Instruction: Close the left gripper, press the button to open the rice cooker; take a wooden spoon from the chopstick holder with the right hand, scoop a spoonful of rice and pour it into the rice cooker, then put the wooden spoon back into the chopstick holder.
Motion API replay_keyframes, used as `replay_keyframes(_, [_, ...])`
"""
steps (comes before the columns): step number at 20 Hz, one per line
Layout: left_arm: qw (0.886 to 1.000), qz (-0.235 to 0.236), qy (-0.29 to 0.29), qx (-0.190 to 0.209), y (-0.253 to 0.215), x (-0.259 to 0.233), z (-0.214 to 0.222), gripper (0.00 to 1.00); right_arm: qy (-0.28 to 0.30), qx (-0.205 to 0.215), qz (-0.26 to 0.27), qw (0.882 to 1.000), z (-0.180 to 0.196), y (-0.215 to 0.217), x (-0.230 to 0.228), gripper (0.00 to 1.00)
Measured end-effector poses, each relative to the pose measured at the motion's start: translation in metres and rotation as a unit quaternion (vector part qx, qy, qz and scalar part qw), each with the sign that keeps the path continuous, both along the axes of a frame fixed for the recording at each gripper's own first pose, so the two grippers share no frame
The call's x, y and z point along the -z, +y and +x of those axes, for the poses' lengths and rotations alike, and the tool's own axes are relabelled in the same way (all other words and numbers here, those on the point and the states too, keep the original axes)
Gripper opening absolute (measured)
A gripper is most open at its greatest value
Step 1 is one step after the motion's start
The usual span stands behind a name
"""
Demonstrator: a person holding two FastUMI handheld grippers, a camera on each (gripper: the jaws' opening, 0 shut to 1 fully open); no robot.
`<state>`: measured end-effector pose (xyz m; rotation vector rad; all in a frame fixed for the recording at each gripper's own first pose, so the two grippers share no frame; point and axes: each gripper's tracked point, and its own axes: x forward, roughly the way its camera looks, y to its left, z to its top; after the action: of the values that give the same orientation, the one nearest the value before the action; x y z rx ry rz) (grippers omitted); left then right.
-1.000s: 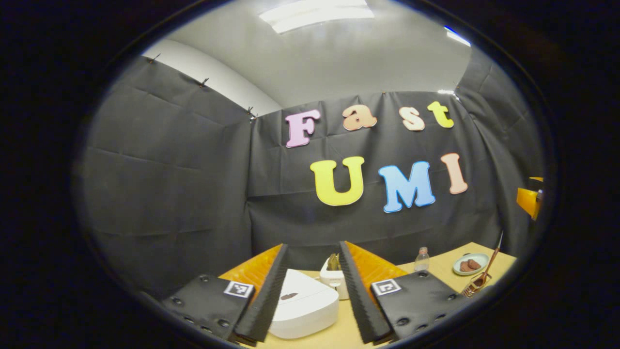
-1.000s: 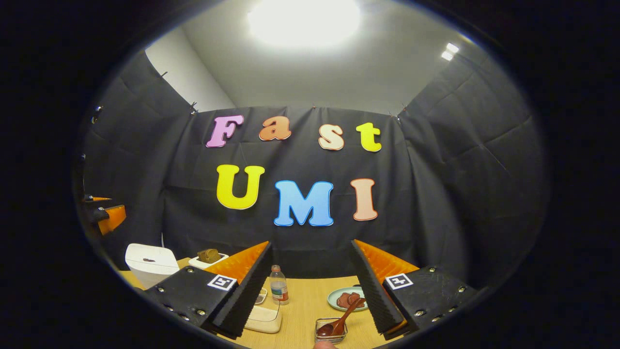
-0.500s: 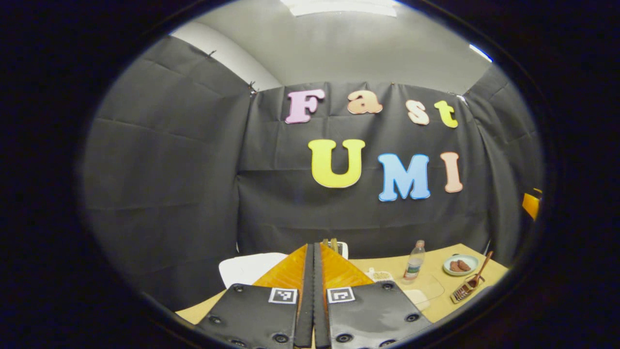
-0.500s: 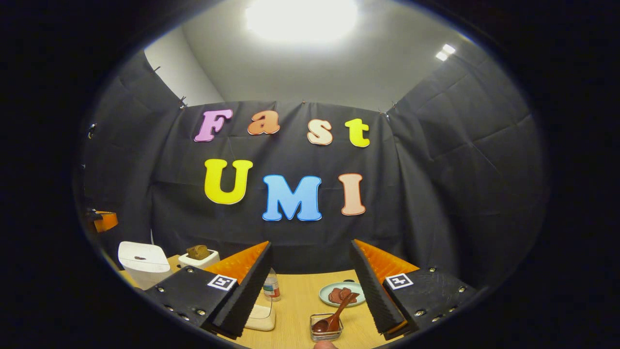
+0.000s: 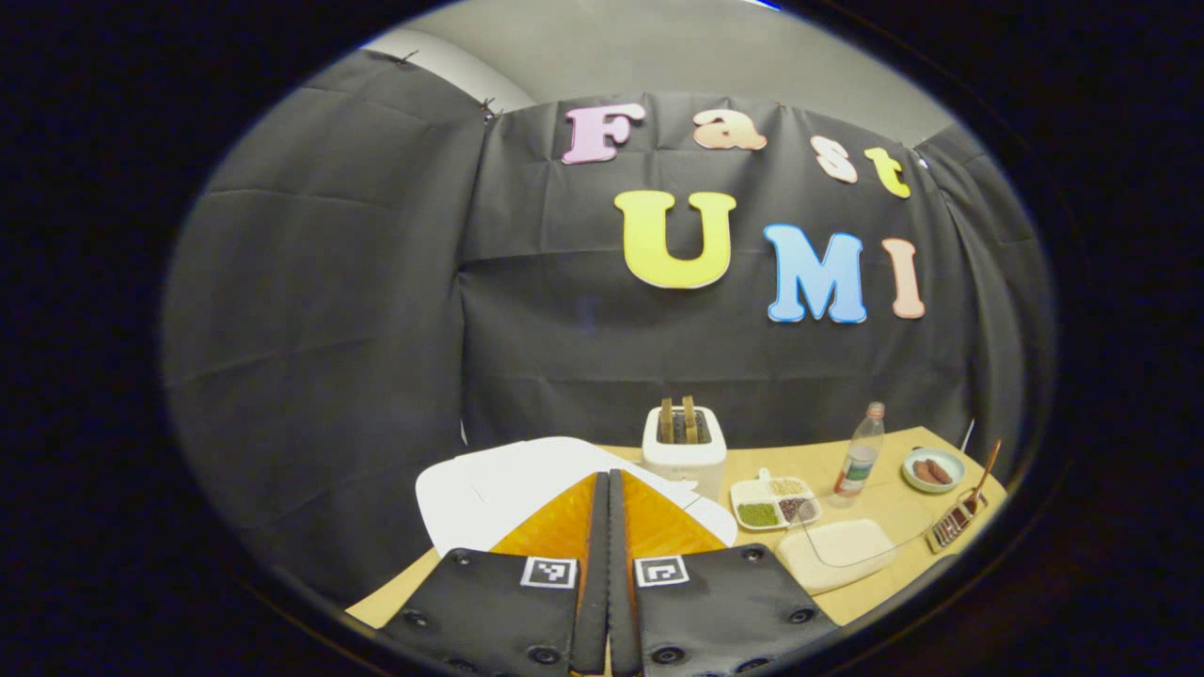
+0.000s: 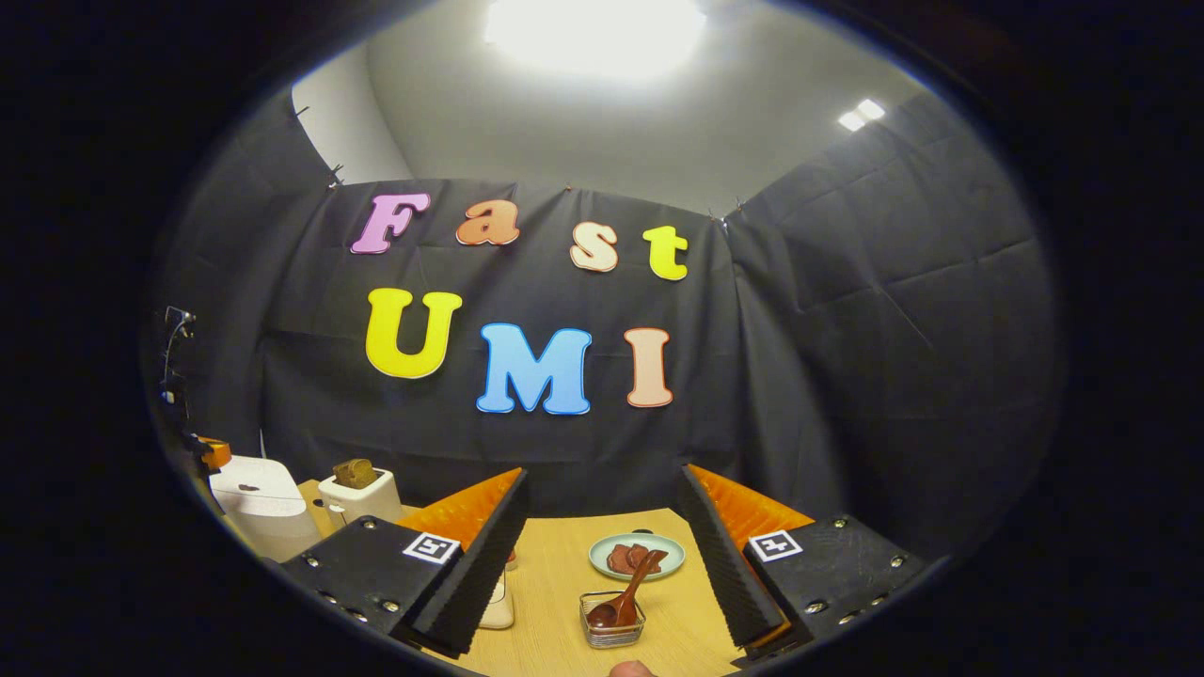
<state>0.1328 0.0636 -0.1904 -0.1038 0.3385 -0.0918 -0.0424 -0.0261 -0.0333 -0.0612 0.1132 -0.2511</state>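
Rice cooker (image 5: pixel 527 484): white, lid down, far left of the desk (image 5: pixel 884 508); in the left gripper view it sits right behind the fingers. In the right gripper view it's off at the left edge.
Left gripper (image 5: pixel 608 574): fingers pressed flat together, nothing between them, pointing over the cooker lid. Can't really tell if the tips touch the lid, they cover that spot.
Wooden spoon (image 6: pixel 625 592): bowl down in the chopstick holder (image 6: pixel 611 621), handle leaning up to the right.
Right gripper (image 6: pixel 602 555): spread wide, holding nothing, holder and spoon between the fingers but farther off.
Around it: toaster (image 5: pixel 684 442) just beside the cooker, divided dish of grains (image 5: pixel 776 500), bottle (image 5: pixel 858 463), lidded box (image 5: pixel 837 553), plate of reddish food (image 6: pixel 637 555) behind the holder.
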Motion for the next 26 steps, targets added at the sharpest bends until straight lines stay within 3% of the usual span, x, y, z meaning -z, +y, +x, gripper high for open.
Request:
replay_keyframes(7, [0.999,-0.006,0.038,0.003,-0.001,0.049,0.010,0.09,-0.008,0.036,0.002,0.999,-0.009,-0.004,-0.008,0.96])
replay_keyframes(17, [0.998,0.001,0.050,0.029,-0.002,0.071,0.025,0.07,0.013,0.034,-0.007,0.999,-0.013,-0.010,-0.002,0.96])
replay_keyframes(20, [0.993,-0.066,0.091,0.034,-0.007,0.077,0.031,0.09,0.017,0.018,-0.020,0.999,-0.012,-0.006,0.000,0.96])
replay_keyframes(21, [0.993,-0.069,0.086,0.033,-0.005,0.074,0.032,0.07,0.010,0.013,-0.021,1.000,-0.012,-0.005,-0.003,0.96])
replay_keyframes(26, [0.999,-0.009,0.032,-0.001,0.005,0.030,0.027,0.09,0.000,-0.004,0.000,1.000,0.003,-0.019,-0.003,0.96])
